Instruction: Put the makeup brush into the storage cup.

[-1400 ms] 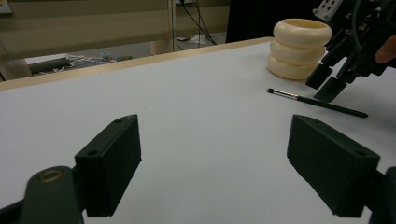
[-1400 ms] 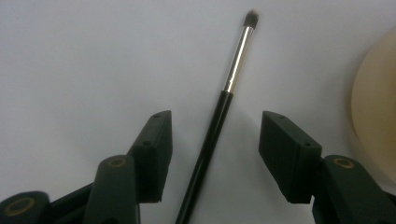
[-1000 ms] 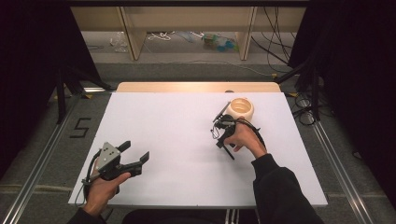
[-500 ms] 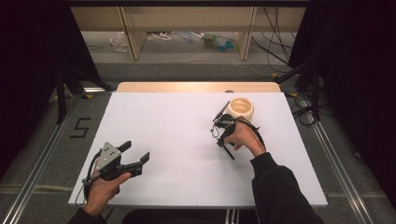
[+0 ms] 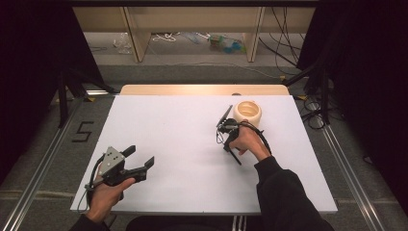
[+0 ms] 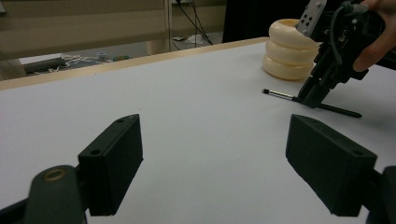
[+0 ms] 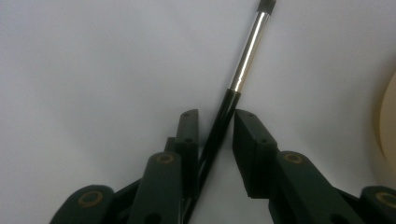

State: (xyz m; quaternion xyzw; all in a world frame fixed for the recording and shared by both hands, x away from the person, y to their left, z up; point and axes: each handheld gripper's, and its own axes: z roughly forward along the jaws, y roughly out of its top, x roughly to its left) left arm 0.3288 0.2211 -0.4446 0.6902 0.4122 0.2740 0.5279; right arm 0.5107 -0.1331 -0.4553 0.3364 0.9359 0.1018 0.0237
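High view: white bench [image 5: 183, 144], left gripper [image 5: 143, 159] held low at the near left corner, jaws wide apart with nothing between them. Right gripper [image 5: 234, 155] at mid-right, pointing down at a thin black brush [image 5: 224, 117] lying flat, just beside a cream ribbed pot [image 5: 248, 113] near the far edge.

Left gripper view: two black jaws spread wide over bare bench, nothing in the gap. Farther off, right gripper [image 6: 312, 99] standing over the brush [image 6: 280, 94], which lies flat on the surface with the bristle end pointing left; pot [image 6: 287, 49] just behind, made of three stacked rings.

Right gripper view: jaws have just been closing, now narrow, with the brush [image 7: 247, 56] running between them; black handle between the pads, silver ferrule and dark tip reaching beyond. Right pad looks to touch the handle; a sliver of gap at the left one, so not yet a firm grip. Pot [image 7: 388, 121] edge at the far right.
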